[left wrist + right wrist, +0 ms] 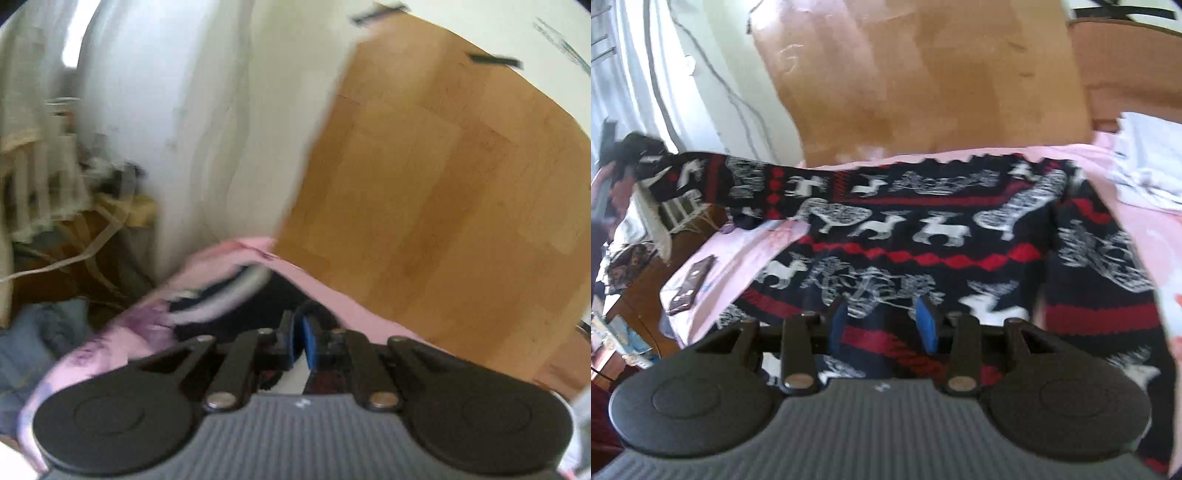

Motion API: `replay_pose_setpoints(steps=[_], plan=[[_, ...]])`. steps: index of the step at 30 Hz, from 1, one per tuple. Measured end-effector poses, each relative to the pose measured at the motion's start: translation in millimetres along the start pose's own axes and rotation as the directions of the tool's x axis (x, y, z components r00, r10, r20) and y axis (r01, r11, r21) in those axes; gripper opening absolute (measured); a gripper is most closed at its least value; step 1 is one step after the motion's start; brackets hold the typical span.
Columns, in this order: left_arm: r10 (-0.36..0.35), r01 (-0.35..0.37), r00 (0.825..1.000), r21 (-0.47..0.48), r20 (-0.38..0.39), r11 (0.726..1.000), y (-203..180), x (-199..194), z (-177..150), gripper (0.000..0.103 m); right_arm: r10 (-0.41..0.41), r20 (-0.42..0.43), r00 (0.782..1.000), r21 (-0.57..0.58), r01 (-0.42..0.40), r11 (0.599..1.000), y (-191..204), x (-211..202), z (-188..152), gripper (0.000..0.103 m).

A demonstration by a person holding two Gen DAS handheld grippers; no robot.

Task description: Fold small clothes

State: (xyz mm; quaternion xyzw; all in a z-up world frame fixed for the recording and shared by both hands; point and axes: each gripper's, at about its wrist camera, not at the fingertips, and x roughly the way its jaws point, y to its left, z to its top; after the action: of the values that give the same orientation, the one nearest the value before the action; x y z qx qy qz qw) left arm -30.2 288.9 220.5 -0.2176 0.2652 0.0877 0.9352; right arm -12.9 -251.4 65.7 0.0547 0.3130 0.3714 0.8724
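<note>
Left jaws pinching sweater [923, 236], right jaws apart

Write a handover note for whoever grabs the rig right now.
Left gripper: shut, pinching dark fabric, apparently the sweater's sleeve end.
Right gripper: open, over the sweater, gripping nothing.
Sweater: black, red and white knit, body spread on the pink sheet; one sleeve stretched out past the bed's edge.
Done: sleeve picked up.
Left: probably bring that sleeve across the body, then fold the rest.
</note>
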Motion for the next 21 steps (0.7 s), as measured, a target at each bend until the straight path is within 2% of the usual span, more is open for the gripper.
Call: replay_pose_setpoints(steps=[4,5,7,8,9,10,11,13,15,16,17,18,19,21], plan=[[-0.139,0.15,0.986,0.12,-0.097,0.981,-77,15,-9,0.006,-0.004,-0.008,1.0,0.019,0.005,1.0,-6,2,-2,0.044],[-0.173,0.19,0.978,0.158,-0.12,0.969,-102,18,-13,0.006,-0.012,-0.007,1.0,0.027,0.012,1.0,-9,0,-3,0.044],[-0.253,0.29,0.951,0.23,-0.178,0.929,-158,21,-22,0.007,-0.026,0.0,1.0,0.047,0.026,0.999,-15,-3,-5,0.044],[-0.295,0.346,0.93,0.257,-0.217,0.902,-185,21,-29,0.014,-0.033,0.006,0.999,0.062,0.033,0.998,-19,-6,-6,0.044],[-0.349,0.42,0.898,0.284,-0.269,0.862,-214,21,-37,0.022,-0.04,0.01,0.999,0.074,0.039,0.996,-21,-7,-7,0.044],[-0.384,0.472,0.871,0.307,-0.306,0.827,-235,18,-45,0.044,-0.044,0.015,0.999,0.083,0.043,0.996,-23,-9,-9,0.044],[-0.411,0.511,0.851,0.338,-0.325,0.79,-253,14,-51,0.058,-0.047,0.019,0.999,0.09,0.045,0.995,-26,-12,-11,0.044],[-0.447,0.548,0.835,0.404,-0.321,0.733,-277,1,-63,0.059,-0.054,0.021,0.998,0.102,0.051,0.993,-31,-16,-13,0.044],[-0.47,0.563,0.826,0.42,-0.31,0.712,-281,-6,-65,0.059,-0.059,0.019,0.998,0.113,0.057,0.992,-38,-19,-14,0.044],[-0.477,0.561,0.828,0.421,-0.295,0.713,-279,-9,-63,0.061,-0.062,0.019,0.998,0.12,0.06,0.991,-41,-19,-14,0.044],[-0.473,0.546,0.838,0.423,-0.272,0.723,-275,-9,-59,0.066,-0.062,0.02,0.998,0.13,0.059,0.99,-46,-18,-12,0.044],[-0.459,0.519,0.855,0.424,-0.242,0.742,-271,-8,-55,0.07,-0.055,0.021,0.998,0.143,0.051,0.988,-51,-17,-8,0.046],[-0.437,0.484,0.875,0.42,-0.211,0.768,-267,-5,-54,0.08,-0.044,0.021,0.999,0.154,0.041,0.987,-55,-14,-4,0.046],[-0.377,0.42,0.908,0.396,-0.183,0.817,-247,5,-52,0.081,-0.006,0.017,1.0,0.166,0.003,0.986,-60,-3,7,0.046]])
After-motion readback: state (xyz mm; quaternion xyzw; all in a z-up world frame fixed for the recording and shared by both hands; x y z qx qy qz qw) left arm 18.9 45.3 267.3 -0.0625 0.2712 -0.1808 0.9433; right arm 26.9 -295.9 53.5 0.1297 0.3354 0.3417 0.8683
